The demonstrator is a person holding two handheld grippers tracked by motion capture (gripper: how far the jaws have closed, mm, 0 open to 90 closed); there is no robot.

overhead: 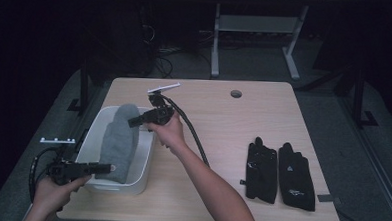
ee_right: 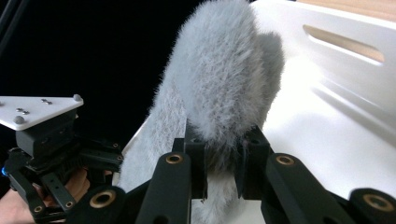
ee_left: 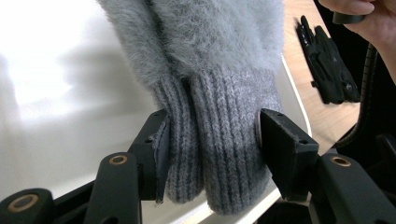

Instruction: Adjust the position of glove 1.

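Over the tub: grey fuzzy mittens (overhead: 119, 139) lie stretched lengthwise in the white tub (overhead: 144, 161), fluffy tips toward the far wall, ribbed cuffs at the near rim.
Left gripper (overhead: 101, 169): at the tub's near edge; its jaws bracket the ribbed cuffs (ee_left: 212, 140), one pad against the knit, the other just at its side, about half spread and not clearly squeezing.
Right gripper (overhead: 136, 122): above the far end of the tub, jaws pinched narrow on the fluffy tip (ee_right: 219, 93).
Tub edges: tall white walls on both sides of the mittens; a slot handle (ee_right: 343, 43) shows in one wall.
Table (overhead: 223, 121): bare wood between the tub and the black gloves (overhead: 280, 172).
Black gloves: flat, side by side near the right front edge, well apart from the tub.
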